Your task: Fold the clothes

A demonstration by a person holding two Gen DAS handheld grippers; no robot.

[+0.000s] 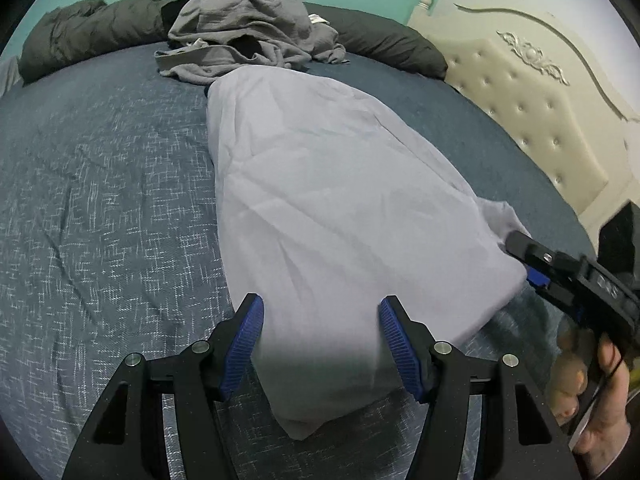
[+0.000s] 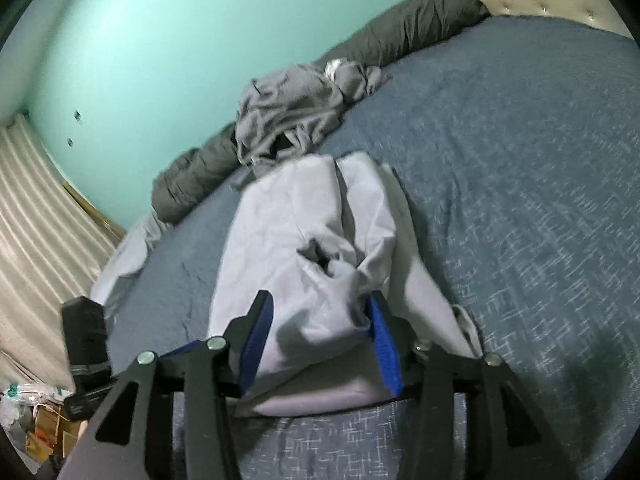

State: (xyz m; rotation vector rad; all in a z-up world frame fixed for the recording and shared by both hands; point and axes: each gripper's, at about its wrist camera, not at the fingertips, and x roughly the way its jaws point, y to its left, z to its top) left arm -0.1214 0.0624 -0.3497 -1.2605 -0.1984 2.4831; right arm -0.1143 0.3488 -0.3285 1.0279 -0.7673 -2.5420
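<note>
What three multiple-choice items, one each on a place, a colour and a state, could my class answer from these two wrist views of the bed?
1. Where does the crumpled grey pile of clothes lie?
A. At the far side of the bed, beyond the pale lilac garment
B. On the floor
C. On the headboard

2. What colour is the wall behind the bed?
A. Yellow
B. Turquoise green
C. Red

3. How does the left gripper stand?
A. Shut on the dark pillow
B. Out of view
C. Open, a finger on each side of the pale lilac garment

Answers: 1 A, the pile sits past the garment's far end, by the dark pillows. 2 B, the painted wall reads turquoise green. 3 C, the blue pads stand wide apart with the cloth between them.
</note>
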